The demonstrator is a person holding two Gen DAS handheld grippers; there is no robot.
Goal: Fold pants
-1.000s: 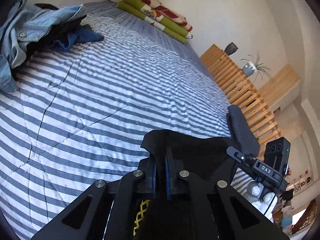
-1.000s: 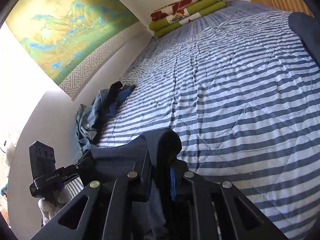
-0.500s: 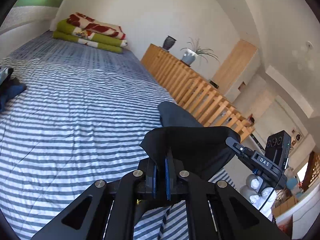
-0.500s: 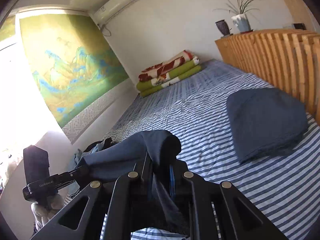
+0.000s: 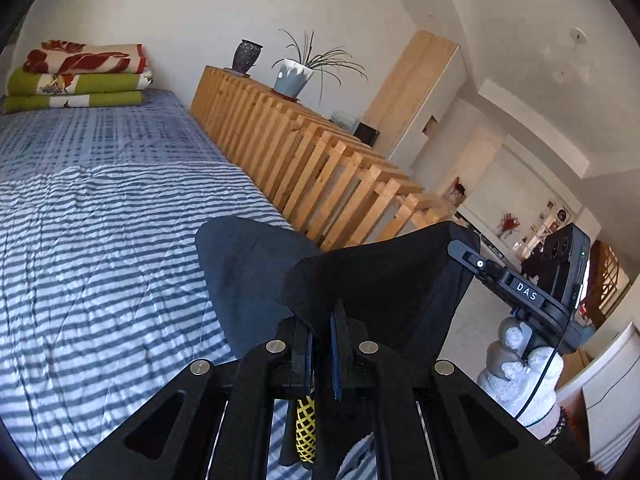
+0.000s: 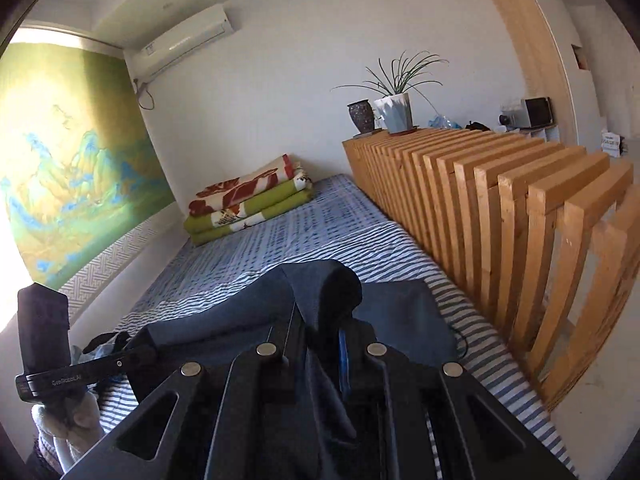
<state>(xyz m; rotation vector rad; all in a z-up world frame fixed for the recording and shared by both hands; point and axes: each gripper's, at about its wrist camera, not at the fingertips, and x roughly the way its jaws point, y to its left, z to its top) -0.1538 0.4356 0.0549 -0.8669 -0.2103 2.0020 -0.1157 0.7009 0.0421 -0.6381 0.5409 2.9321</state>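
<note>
Here both tongs, left tongs (image 5: 322,334) and right tongs (image 6: 320,326), clamp the dark pants (image 5: 384,280) edge above the striped bed (image 5: 100,240), beside a wooden slat rail (image 6: 520,208).

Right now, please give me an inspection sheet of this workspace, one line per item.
Surface: striped bed, wrinkled.
Job's things: dark pants lifted, stretched between both claws.
Clutter: folded dark cloth on bed; blankets stacked at far end.
Grippers: left claw shut on pants; right claw shut on pants.
Cables: thin cable by gloved hand.
Surroundings: slatted wood rail, plant, vase, air conditioner, mural.
</note>
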